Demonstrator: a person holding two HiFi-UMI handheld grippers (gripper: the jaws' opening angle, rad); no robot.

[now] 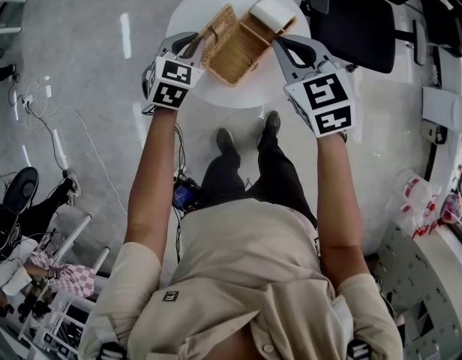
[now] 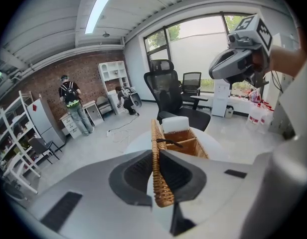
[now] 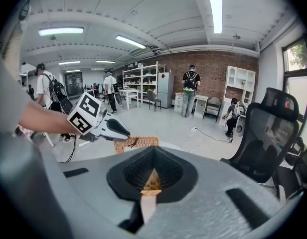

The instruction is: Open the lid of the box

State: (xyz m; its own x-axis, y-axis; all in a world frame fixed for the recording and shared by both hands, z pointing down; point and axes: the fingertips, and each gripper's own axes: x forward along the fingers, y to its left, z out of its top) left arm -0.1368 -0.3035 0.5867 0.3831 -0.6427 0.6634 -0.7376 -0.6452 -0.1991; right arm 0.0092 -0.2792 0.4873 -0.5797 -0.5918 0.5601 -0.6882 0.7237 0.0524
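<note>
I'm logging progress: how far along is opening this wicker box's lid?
Done: the lid is swung up off the wicker box, so its inside shows. In hand: the left claw is shut on the lid's edge; the right claw is shut on the box's wall, steadying it. Left: probably just tipping the lid fully back and letting go.

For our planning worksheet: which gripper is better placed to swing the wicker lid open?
Left: the left gripper is shut on the lid edge, while the right gripper clamps the box wall.
</note>
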